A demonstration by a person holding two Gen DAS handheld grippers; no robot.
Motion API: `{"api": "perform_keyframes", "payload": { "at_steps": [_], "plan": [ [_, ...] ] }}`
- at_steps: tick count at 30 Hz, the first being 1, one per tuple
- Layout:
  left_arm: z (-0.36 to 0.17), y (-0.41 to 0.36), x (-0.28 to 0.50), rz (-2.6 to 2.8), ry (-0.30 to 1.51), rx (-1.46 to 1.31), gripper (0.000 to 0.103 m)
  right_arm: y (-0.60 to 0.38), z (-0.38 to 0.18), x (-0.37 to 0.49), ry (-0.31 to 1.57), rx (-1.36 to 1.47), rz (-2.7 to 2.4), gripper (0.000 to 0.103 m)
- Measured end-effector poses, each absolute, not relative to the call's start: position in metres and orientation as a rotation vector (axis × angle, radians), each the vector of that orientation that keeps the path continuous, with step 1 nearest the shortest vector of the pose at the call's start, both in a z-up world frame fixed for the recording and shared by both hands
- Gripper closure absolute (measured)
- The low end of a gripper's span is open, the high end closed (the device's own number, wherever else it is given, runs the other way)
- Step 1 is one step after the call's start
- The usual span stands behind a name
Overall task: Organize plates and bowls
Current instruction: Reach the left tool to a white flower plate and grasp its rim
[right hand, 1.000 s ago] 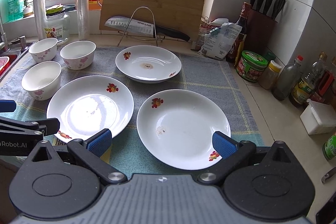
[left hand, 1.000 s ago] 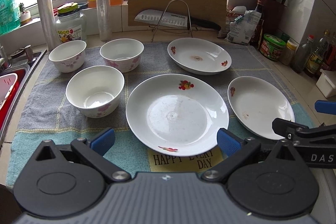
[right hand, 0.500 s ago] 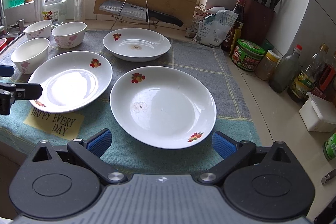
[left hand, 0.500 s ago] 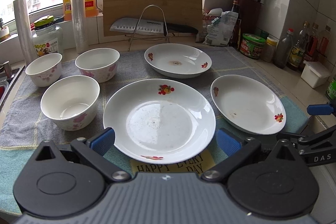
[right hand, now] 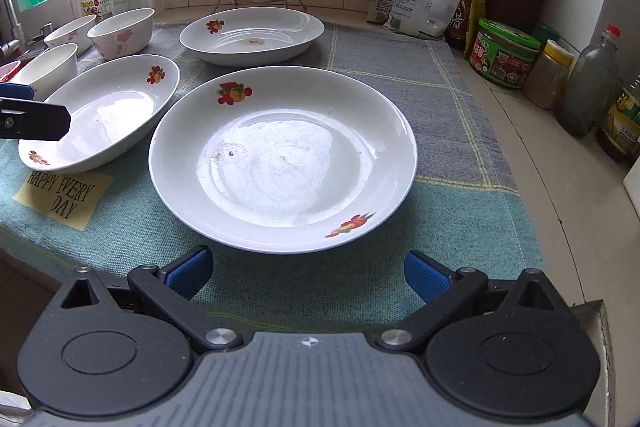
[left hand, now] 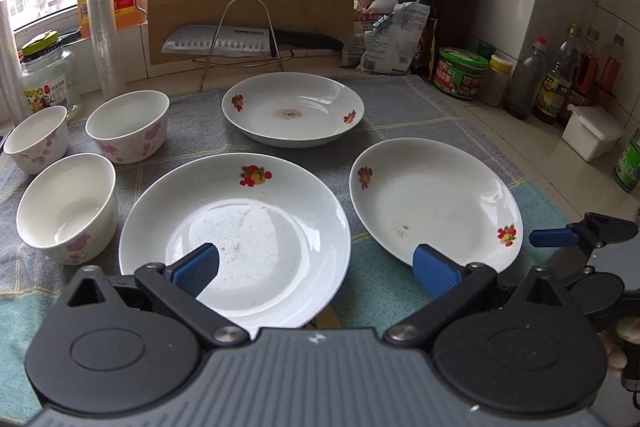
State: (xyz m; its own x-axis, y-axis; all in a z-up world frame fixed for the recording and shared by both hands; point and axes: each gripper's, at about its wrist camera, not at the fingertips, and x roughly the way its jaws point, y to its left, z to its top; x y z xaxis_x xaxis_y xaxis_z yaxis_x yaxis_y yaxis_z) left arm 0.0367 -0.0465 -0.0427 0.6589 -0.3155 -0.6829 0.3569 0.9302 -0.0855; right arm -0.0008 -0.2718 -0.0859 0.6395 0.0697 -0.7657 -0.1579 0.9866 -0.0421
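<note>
Left gripper (left hand: 316, 265): yours, spread wide over the near plate (left hand: 236, 235).
Right gripper (right hand: 308, 271): spread wide, before the right plate (right hand: 282, 157).
Bowls (left hand: 68, 207): three, left.

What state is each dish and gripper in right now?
Left gripper: open, over the near plate.
Right gripper: open, short of the right plate.
Near plate: upright, empty, unstacked.
Right plate: upright, small speck inside.
Far plate: upright, brown stain in the middle.
Three bowls: upright, separate, unstacked.
</note>
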Motion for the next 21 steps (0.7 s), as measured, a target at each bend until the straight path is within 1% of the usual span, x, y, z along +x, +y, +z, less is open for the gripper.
{"api": "perform_keyframes", "payload": {
  "at_steps": [6, 12, 21],
  "plan": [
    [-0.042, -0.075, 0.050, -0.397, 0.792, 0.094, 0.001, -0.286, -0.096, 0.008, 0.849, -0.106, 0.259, 0.000],
    [-0.038, -0.096, 0.066, -0.420, 0.823, 0.116, 0.001, -0.293, -0.099, 0.009, 0.811, -0.164, 0.353, 0.000],
    [-0.034, -0.120, 0.105, -0.516, 0.866, 0.153, 0.001, -0.295, -0.101, 0.005, 0.785, -0.166, 0.369, 0.000]
  ]
}}
